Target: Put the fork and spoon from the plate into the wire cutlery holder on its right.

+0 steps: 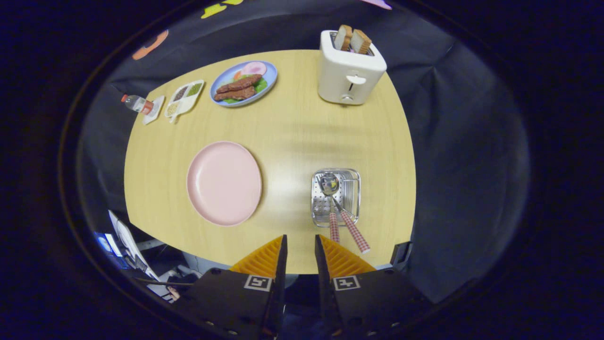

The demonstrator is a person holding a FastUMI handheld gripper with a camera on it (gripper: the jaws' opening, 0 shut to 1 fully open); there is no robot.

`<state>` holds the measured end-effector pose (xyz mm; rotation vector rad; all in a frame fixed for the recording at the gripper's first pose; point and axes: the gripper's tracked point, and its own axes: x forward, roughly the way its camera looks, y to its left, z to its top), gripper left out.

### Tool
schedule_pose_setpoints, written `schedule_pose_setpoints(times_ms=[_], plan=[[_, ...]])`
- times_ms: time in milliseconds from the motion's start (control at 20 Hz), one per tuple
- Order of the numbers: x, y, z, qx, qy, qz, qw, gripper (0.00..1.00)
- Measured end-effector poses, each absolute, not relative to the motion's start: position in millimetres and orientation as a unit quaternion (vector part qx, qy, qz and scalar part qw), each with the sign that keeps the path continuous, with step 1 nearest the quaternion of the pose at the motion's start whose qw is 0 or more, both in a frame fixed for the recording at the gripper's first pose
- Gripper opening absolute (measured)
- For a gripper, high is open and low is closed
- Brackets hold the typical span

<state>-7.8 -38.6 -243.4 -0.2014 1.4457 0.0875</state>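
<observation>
A pale wood-grain worktop (292, 127) with a smooth matte surface takes up the centre of the frame, backed by black cloth. In the upper middle right stands a boxy white toaster (349, 68) with rounded corners and two slices of brown toast (352, 39) poking out of its slots. Left of centre lies a round pink plate (224, 183), smooth, shallow and bare. In the upper middle is an oval blue plate (244, 83) carrying strips of brown meat, green leaves and a pink slice. At lower right of centre sits the wire cutlery holder (336, 197), a small rectangular shiny metal basket with a perforated base and thin wire sides. Inside it rest the spoon (330, 189), its polished bowl toward the far end, and the fork (351, 226); their checked red-and-white handles stick out over the near rim toward the gripper. At upper left are a narrow white divided tray (184, 97) holding grains and seasonings, and a small clear bottle (137, 103) with a red band lying on its side. At the bottom centre the gripper (300, 248) hangs released, its two ridged wedge-shaped fingers parted with nothing between them, just short of the handles.
</observation>
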Motion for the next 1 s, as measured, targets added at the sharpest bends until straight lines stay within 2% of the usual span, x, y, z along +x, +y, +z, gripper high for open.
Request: schedule_pose_setpoints(times_ms=[350, 400, 550, 650, 800, 900, 1000], plan=[[-19, 13, -213, -0.096, 0.581, 0.056, 0.806, 0.44], [-19, 21, -208, -0.097, 0.572, 0.057, 0.812, 0.52], [-14, 36, -193, -0.120, 0.532, 0.059, 0.836, 0.57], [-5, 53, -176, -0.125, 0.487, 0.064, 0.862, 0.61], [8, 81, -144, -0.118, 0.401, 0.076, 0.905, 0.75], [15, 93, -126, -0.117, 0.342, 0.076, 0.929, 0.82], [19, 107, -107, -0.123, 0.271, 0.079, 0.951, 0.84]])
